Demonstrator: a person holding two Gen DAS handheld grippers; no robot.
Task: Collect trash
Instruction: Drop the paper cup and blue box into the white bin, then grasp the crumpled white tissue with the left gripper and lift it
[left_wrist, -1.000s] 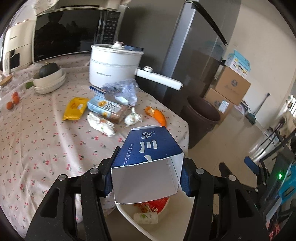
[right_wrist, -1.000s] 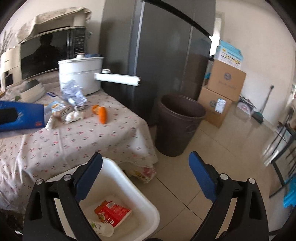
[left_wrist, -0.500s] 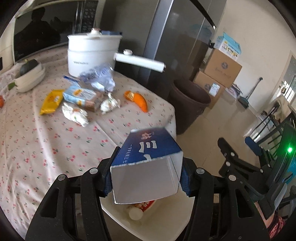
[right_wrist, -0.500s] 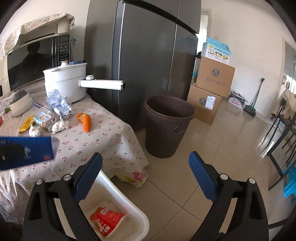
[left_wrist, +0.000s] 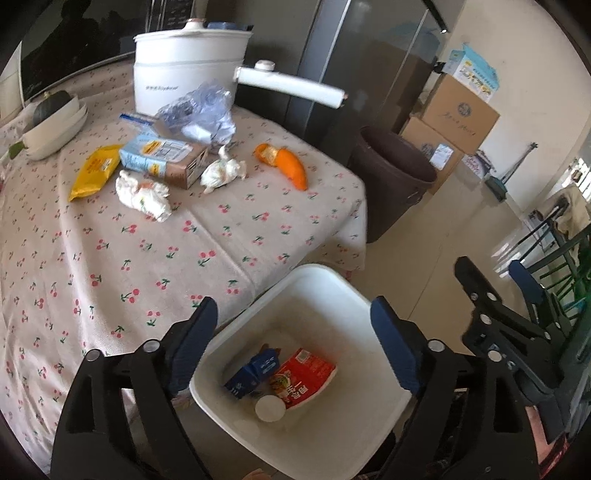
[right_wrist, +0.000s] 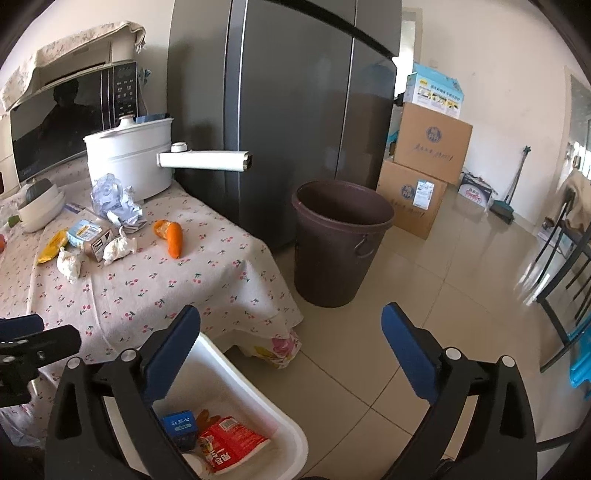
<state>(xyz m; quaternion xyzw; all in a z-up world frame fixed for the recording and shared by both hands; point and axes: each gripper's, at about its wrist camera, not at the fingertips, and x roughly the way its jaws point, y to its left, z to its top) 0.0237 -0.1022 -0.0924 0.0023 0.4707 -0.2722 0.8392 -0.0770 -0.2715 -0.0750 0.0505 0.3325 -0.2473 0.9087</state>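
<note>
My left gripper (left_wrist: 295, 314) hangs over the white bin (left_wrist: 321, 273) beside the table, its jaws opening with nothing between them. The blue carton (left_wrist: 253, 373) lies in the bin next to a red packet (left_wrist: 306, 376) and a white cap (left_wrist: 269, 408). My right gripper (right_wrist: 291, 319) stands wide open and empty above the bin's (right_wrist: 258, 391) far corner. On the cherry-print tablecloth lie a yellow packet (left_wrist: 94, 171), a light-blue carton (left_wrist: 162, 158), two crumpled tissues (left_wrist: 144, 194), an orange wrapper (left_wrist: 286, 166) and a crumpled plastic bag (left_wrist: 201, 114).
A white pot (left_wrist: 184, 62) with a long handle (left_wrist: 291, 83) stands at the table's back, and a bowl (left_wrist: 51, 127) at the left. A brown bucket (right_wrist: 340, 243) stands on the tiled floor by the grey fridge (right_wrist: 288, 110). Cardboard boxes (right_wrist: 428, 155) are stacked behind it.
The left gripper moved down over the bin and opened. The blue carton left its jaws and now lies in the bin. The right gripper stayed about where it was.
</note>
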